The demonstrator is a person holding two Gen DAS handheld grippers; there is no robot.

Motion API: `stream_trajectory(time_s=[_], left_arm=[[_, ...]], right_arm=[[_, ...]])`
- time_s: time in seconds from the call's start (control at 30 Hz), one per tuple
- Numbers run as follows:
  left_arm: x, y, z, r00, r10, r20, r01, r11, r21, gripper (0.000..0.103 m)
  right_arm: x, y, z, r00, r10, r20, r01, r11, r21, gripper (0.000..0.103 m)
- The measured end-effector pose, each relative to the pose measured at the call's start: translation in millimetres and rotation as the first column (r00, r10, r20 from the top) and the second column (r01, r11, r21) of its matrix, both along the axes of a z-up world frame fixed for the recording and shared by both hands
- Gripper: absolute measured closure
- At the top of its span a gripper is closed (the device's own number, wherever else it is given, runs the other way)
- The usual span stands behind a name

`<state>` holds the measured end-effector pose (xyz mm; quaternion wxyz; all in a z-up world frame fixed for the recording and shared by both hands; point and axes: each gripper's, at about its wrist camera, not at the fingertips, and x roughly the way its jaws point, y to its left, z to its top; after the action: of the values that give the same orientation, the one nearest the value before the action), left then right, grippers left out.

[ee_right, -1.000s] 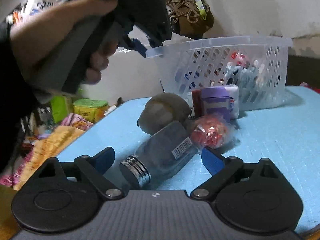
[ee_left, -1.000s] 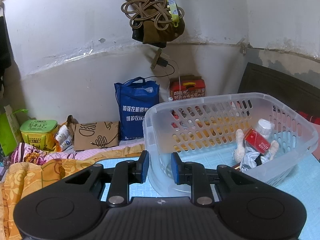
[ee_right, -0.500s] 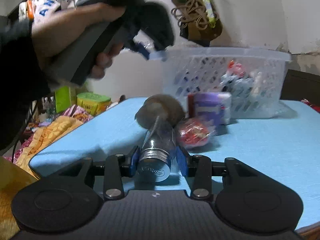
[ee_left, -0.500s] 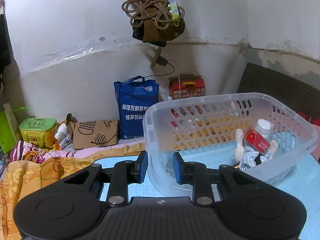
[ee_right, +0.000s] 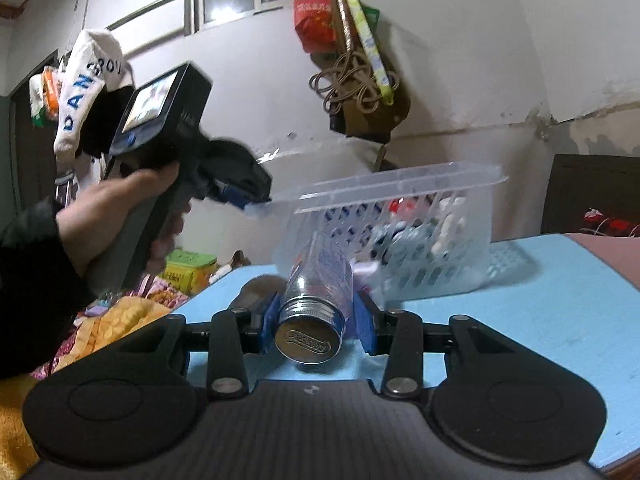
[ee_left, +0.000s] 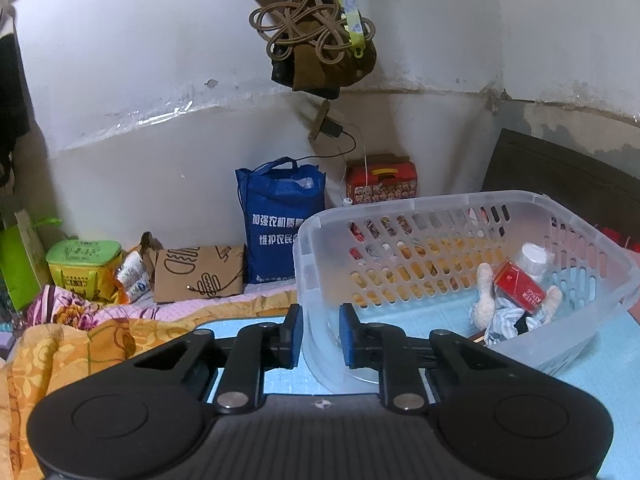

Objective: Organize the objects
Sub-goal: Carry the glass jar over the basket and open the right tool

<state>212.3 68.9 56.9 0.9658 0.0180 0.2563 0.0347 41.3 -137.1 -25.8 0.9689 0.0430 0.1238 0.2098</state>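
Bottle (ee_right: 316, 300) with a silver screw cap is clamped between the blue pads of the right gripper (ee_right: 318, 326), cap end toward the camera, lifted off the light-blue table (ee_right: 560, 300), body slanting up toward the basket (ee_right: 400, 240)! Over on the basket's near corner, the left gripper (ee_left: 319, 334) has its jaws pinched on the clear rim, one pad outside the wall, one inside, and the basket sits tipped, that corner raised. A hand (ee_right: 132, 216) in a dark sleeve grips the left gripper's handle. Inside the basket, against its far end: a red pack (ee_left: 520, 286), a small white-capped bottle (ee_left: 534, 258) and a pale soft toy (ee_left: 486, 294). Just before the basket, half hidden behind the bottle, lies a brownish rounded thing (ee_right: 256, 290). Beyond the basket stand a blue bag (ee_left: 280, 220) and a red box (ee_left: 382, 180) by the wall.
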Motion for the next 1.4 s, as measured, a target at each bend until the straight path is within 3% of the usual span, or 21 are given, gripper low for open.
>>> stream_trajectory(time_s=[0.27, 0.67, 0.83, 0.93, 1.03, 1.13, 1.4], left_arm=[[0, 1, 0, 1.0, 0.0, -0.002, 0.0, 1.0, 0.003, 0.081], [0, 0, 0, 1.0, -0.001, -0.004, 0.001, 1.0, 0.003, 0.081], [-1, -1, 0, 1.0, -0.002, -0.004, 0.002, 1.0, 0.003, 0.081], [0, -1, 0, 1.0, -0.001, -0.005, 0.001, 1.0, 0.001, 0.081], [-1, -1, 0, 1.0, -0.001, -0.007, 0.001, 1.0, -0.006, 0.081], [-1, -1, 0, 1.0, -0.001, -0.008, 0.001, 1.0, -0.006, 0.081], [-1, 1, 0, 1.0, -0.004, -0.008, 0.004, 1.0, -0.015, 0.081]], right_arm=[[16, -26, 19, 0.997, -0.063, 0.035, 0.063, 0.998, -0.001, 0.059], [42, -47, 23, 0.998, -0.066, -0.01, 0.066, 0.998, 0.014, 0.059], [46, -44, 59, 0.994, -0.055, 0.089, 0.059, 0.998, -0.034, 0.059], [73, -30, 91, 0.99, -0.043, 0.133, 0.056, 0.994, -0.092, 0.059], [123, -15, 115, 0.998, 0.005, 0.063, 0.003, 0.993, -0.115, 0.059], [165, 6, 124, 1.0, 0.003, 0.015, 0.0, 0.98, -0.2, 0.059], [214, 26, 100, 0.992, 0.003, -0.129, -0.036, 0.967, -0.252, 0.059]])
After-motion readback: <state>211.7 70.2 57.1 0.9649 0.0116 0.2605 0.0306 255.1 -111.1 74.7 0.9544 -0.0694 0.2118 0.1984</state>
